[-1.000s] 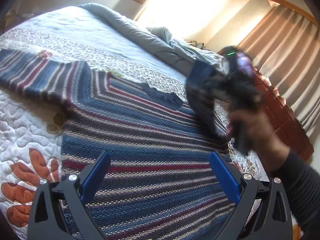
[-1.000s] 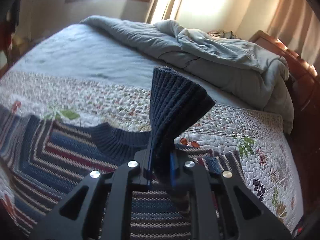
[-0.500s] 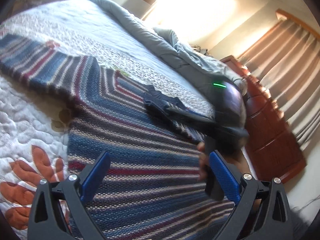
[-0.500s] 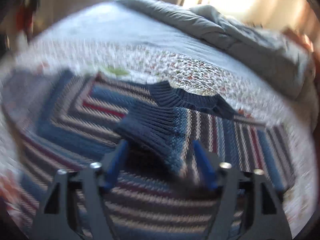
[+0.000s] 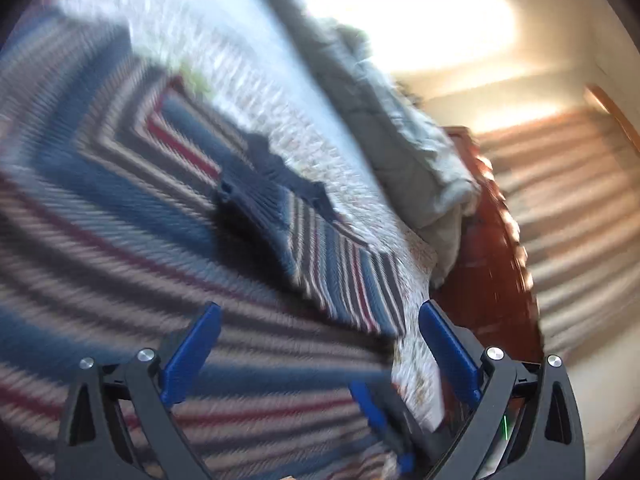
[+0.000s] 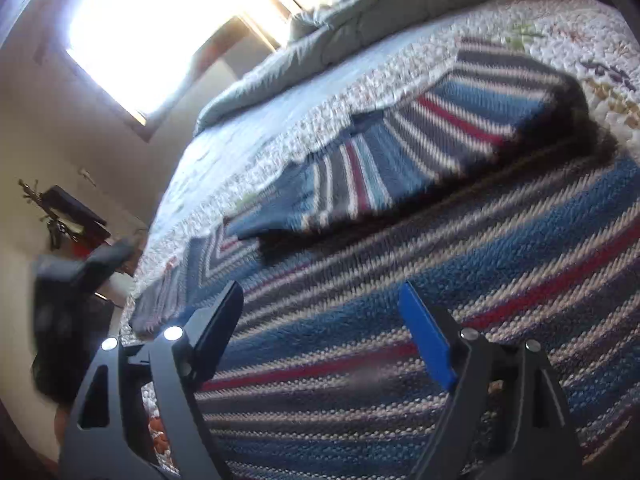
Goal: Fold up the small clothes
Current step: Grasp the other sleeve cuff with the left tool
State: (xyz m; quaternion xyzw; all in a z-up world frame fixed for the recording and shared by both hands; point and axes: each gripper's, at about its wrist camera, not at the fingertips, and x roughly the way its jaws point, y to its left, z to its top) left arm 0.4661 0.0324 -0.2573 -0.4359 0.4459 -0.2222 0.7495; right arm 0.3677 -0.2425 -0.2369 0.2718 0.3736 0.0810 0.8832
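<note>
Striped knit: one sweater (image 6: 400, 280), two grippers.

Left gripper (image 5: 316, 356): 2 black plastic fingers (image 5: 188, 364) with open triangular cut-outs in their arms — each tipped with a flat, bright blue pad on its inner face. 2 round silver screw heads sit on each arm, 4 in all. A thin green line shows low inside the right-hand arm.

Right gripper (image 6: 320, 332): the same black frame, with the same triangular cut-outs and 2 shiny screw heads per arm. 1 pad shows its blue face; the other reads dark, in shadow.

In the left wrist view, a second blue pad on a black arm, blurred, shows at the bottom edge.
</note>
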